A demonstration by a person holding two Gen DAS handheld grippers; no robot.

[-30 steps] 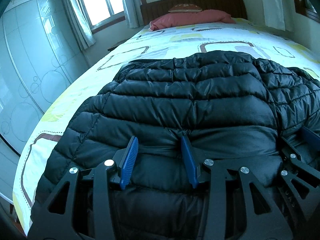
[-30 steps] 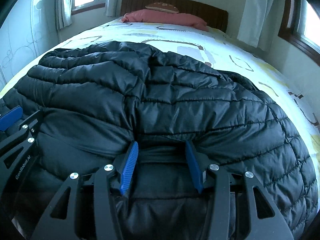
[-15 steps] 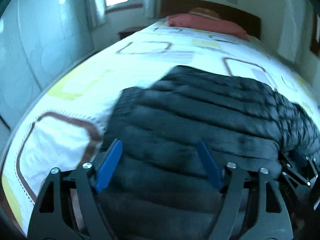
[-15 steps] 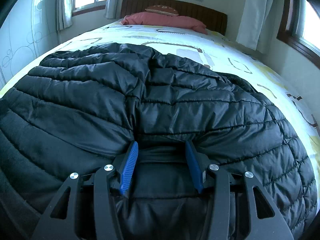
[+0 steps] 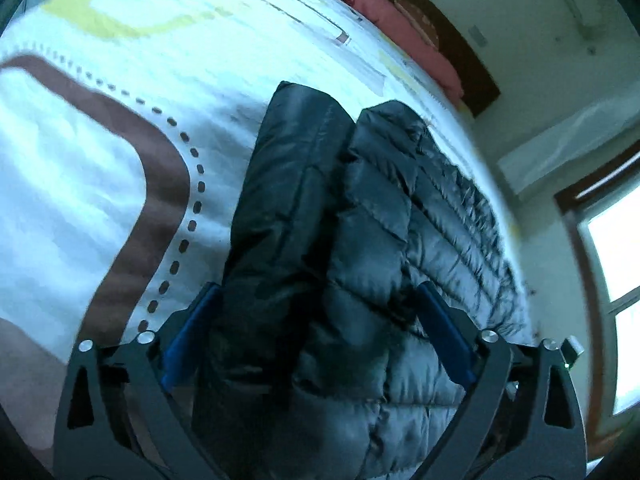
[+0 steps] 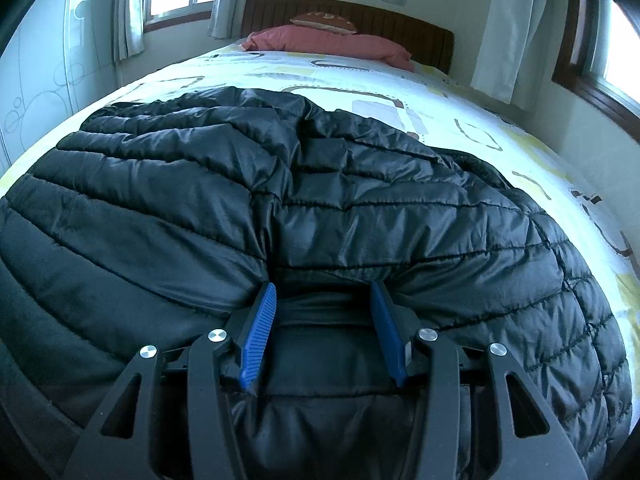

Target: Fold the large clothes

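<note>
A black quilted down jacket lies spread on the bed. My right gripper is shut on a bunched part of its near hem, blue pads pressing the fabric from both sides. In the left wrist view the jacket shows as a thick folded edge seen end-on, lying against the bedsheet. My left gripper is open wide, its blue pads on either side of that thick edge. The view is tilted and blurred.
The bed has a white sheet with brown and yellow rounded rectangles. Pink pillows and a dark wooden headboard stand at the far end. Windows with curtains are on both sides, a wardrobe at left.
My left gripper let go of the hem, opened wide, moved left and rolled, so it now faces the jacket's side edge. My right gripper has stayed shut on the hem.
</note>
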